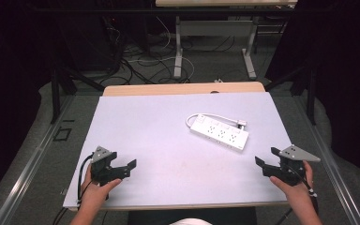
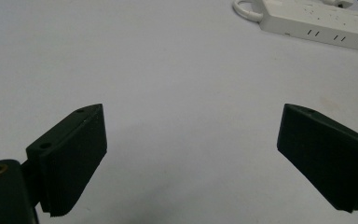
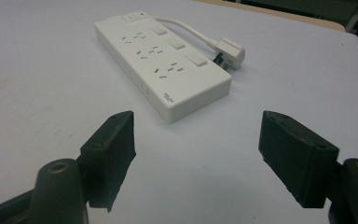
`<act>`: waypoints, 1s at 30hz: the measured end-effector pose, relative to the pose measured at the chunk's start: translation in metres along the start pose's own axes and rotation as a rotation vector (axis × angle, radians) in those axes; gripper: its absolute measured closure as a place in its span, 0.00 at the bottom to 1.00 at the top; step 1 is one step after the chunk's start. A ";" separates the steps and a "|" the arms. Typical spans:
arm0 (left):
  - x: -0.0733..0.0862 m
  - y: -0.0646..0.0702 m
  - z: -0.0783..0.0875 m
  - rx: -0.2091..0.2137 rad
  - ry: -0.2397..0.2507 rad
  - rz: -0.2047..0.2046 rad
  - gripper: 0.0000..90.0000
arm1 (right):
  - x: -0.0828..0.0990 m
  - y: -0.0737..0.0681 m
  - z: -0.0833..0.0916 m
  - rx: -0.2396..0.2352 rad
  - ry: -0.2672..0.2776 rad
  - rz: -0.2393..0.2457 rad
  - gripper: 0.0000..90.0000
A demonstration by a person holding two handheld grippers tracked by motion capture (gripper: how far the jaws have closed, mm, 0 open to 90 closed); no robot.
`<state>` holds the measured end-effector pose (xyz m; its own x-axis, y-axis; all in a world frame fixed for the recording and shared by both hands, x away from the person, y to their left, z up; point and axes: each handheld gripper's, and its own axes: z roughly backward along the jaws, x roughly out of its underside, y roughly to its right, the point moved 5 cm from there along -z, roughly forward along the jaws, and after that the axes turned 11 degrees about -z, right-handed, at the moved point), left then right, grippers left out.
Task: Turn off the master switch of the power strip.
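The left claw (image 1: 130,167) rests wide and empty, well left of the power strip (image 1: 219,132) on the worktop (image 1: 145,126). The right claw (image 1: 266,164), likewise wide and empty, sits nearer. Approach seems unstarted; next, the right claw should advance toward the strip's near end.

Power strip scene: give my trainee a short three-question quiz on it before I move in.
1. True or false: the power strip lies nearer the right tool than the left tool.
2. What does either tool hold? A) the plug B) the cable C) nothing
3. Fill in: the strip's plug lies on the ____ beside the strip.

Key
1. True; in the high view it sits right of the table's middle.
2. C; both tools stand open above bare table.
3. Table; its white cable loops round from the strip's far end.
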<state>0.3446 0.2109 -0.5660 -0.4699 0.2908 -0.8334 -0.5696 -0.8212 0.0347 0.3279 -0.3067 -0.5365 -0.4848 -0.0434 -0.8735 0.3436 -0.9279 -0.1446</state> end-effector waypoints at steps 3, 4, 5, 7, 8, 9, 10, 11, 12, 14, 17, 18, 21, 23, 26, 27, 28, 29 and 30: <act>0.000 0.000 0.000 0.003 0.005 0.002 0.09 | -0.005 -0.004 -0.001 -0.012 -0.001 0.016 0.30; -0.001 0.000 0.001 0.002 0.005 0.003 0.09 | -0.007 -0.005 -0.002 -0.019 -0.001 0.016 0.30; -0.001 0.000 0.001 0.001 0.007 0.002 0.09 | -0.009 -0.005 -0.003 -0.031 0.000 0.029 0.31; -0.001 0.000 0.001 -0.002 0.008 -0.001 0.09 | -0.011 -0.007 -0.004 -0.033 -0.006 0.035 0.32; -0.001 0.000 0.001 -0.003 0.008 -0.001 0.09 | -0.012 -0.008 -0.005 -0.035 -0.002 0.041 0.32; -0.001 0.000 0.001 -0.002 0.008 -0.001 0.09 | -0.013 -0.010 -0.005 -0.039 -0.011 0.041 0.32; -0.001 0.000 0.001 -0.002 0.008 -0.002 0.09 | -0.014 -0.010 -0.006 -0.048 -0.012 0.053 0.32; -0.001 0.000 0.001 -0.003 0.008 -0.002 0.09 | -0.015 -0.012 -0.007 -0.052 -0.015 0.047 0.33; -0.001 0.000 0.001 -0.003 0.008 -0.002 0.09 | -0.016 -0.013 -0.007 -0.053 -0.028 0.049 0.33; -0.001 0.001 0.001 -0.002 0.007 -0.004 0.09 | -0.019 -0.015 -0.009 -0.053 -0.023 0.054 0.34; -0.001 0.001 0.001 -0.002 0.012 0.001 0.09 | -0.023 -0.019 -0.012 -0.065 -0.036 0.068 0.35; -0.001 0.001 0.001 -0.003 0.012 0.001 0.09 | -0.025 -0.020 -0.013 -0.067 -0.034 0.074 0.35; -0.001 0.000 0.001 -0.003 0.007 -0.004 0.09 | -0.030 -0.022 -0.016 -0.068 -0.040 0.083 0.35; -0.001 0.000 0.001 -0.004 0.007 -0.005 0.09 | -0.033 -0.024 -0.018 -0.079 -0.037 0.079 0.35; -0.001 0.000 0.002 -0.004 0.008 -0.005 0.09 | -0.039 -0.027 -0.020 -0.085 -0.035 0.088 0.36; -0.001 0.000 0.002 -0.004 0.008 -0.006 0.09 | -0.041 -0.027 -0.021 -0.092 -0.034 0.100 0.36; -0.001 0.000 0.002 -0.004 0.008 -0.006 0.09 | -0.042 -0.028 -0.022 -0.087 -0.034 0.099 0.36; -0.001 0.000 0.002 -0.004 0.008 -0.006 0.09 | -0.044 -0.030 -0.023 -0.085 -0.032 0.103 0.36; -0.001 0.000 0.002 -0.004 0.008 -0.006 0.09 | -0.044 -0.030 -0.023 -0.085 -0.032 0.103 0.36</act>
<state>0.3437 0.2111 -0.5641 -0.4608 0.2916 -0.8382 -0.5697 -0.8214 0.0274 0.3574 -0.2689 -0.5043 -0.4685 -0.1504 -0.8706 0.4595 -0.8831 -0.0947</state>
